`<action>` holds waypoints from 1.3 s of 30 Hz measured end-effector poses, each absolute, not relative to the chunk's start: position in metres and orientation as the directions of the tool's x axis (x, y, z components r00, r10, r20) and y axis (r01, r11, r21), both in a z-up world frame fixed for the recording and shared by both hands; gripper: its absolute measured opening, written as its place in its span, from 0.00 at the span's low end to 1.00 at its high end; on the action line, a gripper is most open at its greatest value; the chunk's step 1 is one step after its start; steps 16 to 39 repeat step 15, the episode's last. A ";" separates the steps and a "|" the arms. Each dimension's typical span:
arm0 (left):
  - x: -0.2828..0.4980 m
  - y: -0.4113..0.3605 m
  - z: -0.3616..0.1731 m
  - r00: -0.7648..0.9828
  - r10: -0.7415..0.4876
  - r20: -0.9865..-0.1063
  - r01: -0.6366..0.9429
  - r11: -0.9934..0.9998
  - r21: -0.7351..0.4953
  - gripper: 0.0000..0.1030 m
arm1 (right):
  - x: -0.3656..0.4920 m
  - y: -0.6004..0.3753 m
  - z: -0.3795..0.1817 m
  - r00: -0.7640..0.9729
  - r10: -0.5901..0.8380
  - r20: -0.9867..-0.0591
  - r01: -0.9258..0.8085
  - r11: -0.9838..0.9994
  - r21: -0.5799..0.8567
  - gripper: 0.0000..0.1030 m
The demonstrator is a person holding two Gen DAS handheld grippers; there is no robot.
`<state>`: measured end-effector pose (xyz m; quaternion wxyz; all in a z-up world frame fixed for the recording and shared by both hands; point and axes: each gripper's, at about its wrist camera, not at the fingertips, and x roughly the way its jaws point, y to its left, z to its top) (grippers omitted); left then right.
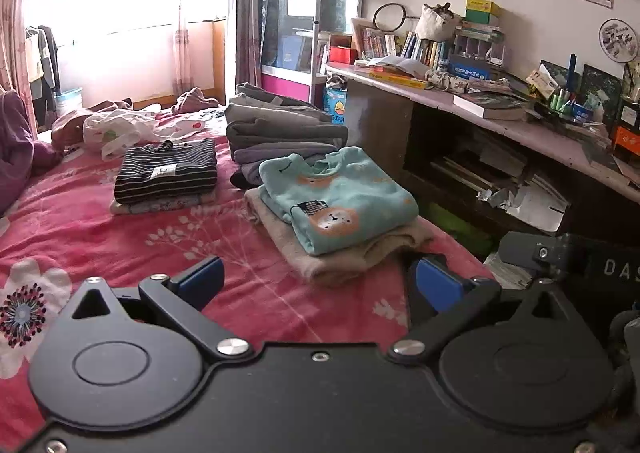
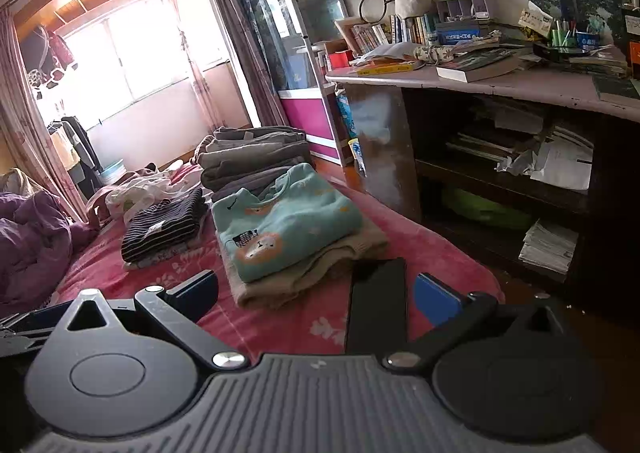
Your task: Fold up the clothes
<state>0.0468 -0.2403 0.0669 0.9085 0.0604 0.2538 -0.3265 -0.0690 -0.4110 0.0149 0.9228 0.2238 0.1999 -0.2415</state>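
Hovering over the pink bed (image 1: 80, 221), we hold the left gripper (image 1: 316, 279) and the right gripper (image 2: 316, 289) with fingers spread wide and empty. Beyond the folded teal sweater (image 1: 340, 197) lies a crumpled white garment (image 1: 116, 129), probably light, limp and best pinched at its hem or shoulders.

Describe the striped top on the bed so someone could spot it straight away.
On the pink floral bed, three folded piles stand in the middle. The striped top crowns the pile furthest from the desk, left of the teal lion sweater. It alone is dark with thin white stripes and a small pale label.
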 end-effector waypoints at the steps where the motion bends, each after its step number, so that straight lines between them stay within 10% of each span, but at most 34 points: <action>1: 0.047 -0.239 0.066 0.657 -0.563 -0.502 0.622 0.781 -0.061 1.00 | -0.069 -0.411 0.015 0.804 -0.356 -0.477 0.535 0.783 0.317 1.00; 39: 0.042 -0.234 0.066 0.659 -0.577 -0.483 0.629 0.775 -0.067 1.00 | -0.071 -0.405 0.017 0.809 -0.347 -0.474 0.525 0.789 0.318 1.00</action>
